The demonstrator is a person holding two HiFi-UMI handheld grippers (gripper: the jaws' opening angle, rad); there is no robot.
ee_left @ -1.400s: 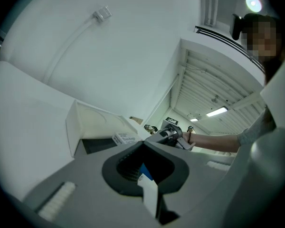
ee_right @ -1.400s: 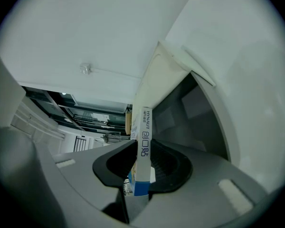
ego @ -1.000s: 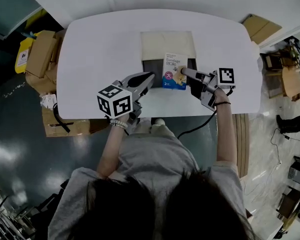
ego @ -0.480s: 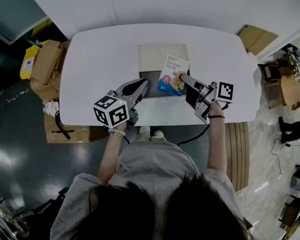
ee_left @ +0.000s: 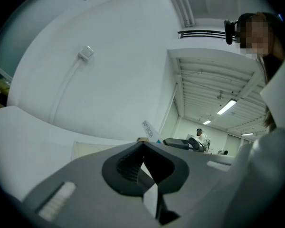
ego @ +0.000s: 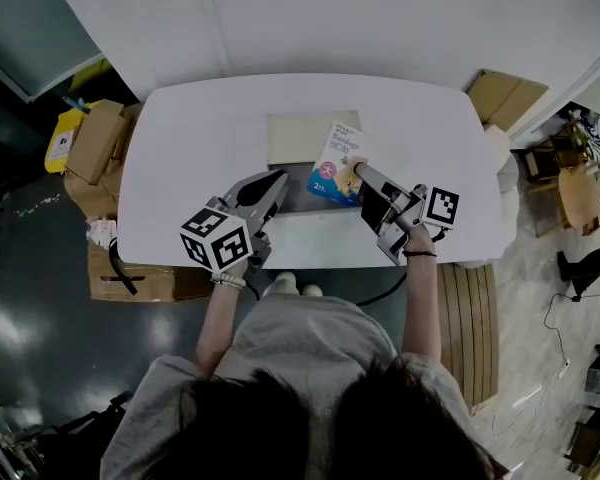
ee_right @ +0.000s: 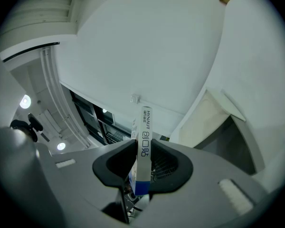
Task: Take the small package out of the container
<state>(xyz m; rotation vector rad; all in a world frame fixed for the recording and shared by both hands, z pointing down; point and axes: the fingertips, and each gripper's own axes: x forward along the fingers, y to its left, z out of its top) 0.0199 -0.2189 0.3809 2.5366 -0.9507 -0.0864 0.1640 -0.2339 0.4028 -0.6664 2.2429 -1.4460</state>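
The small package, a blue-and-white bandage box, hangs tilted above the right side of the open container, which has a beige lid and a dark inside. My right gripper is shut on the package's near edge. In the right gripper view the package stands edge-on between the pads of that gripper, with the container below at right. My left gripper hovers by the container's front left corner. Its jaws meet at the tips with nothing held.
The white table carries only the container. Cardboard boxes are stacked on the floor to the left, and another box sits under the table's left edge. Flat cardboard and a slatted board lie on the right.
Both grippers have risen. The right one has carried the package up from over the container's dark inside and tilted it. The left one has lifted off the container's front edge.
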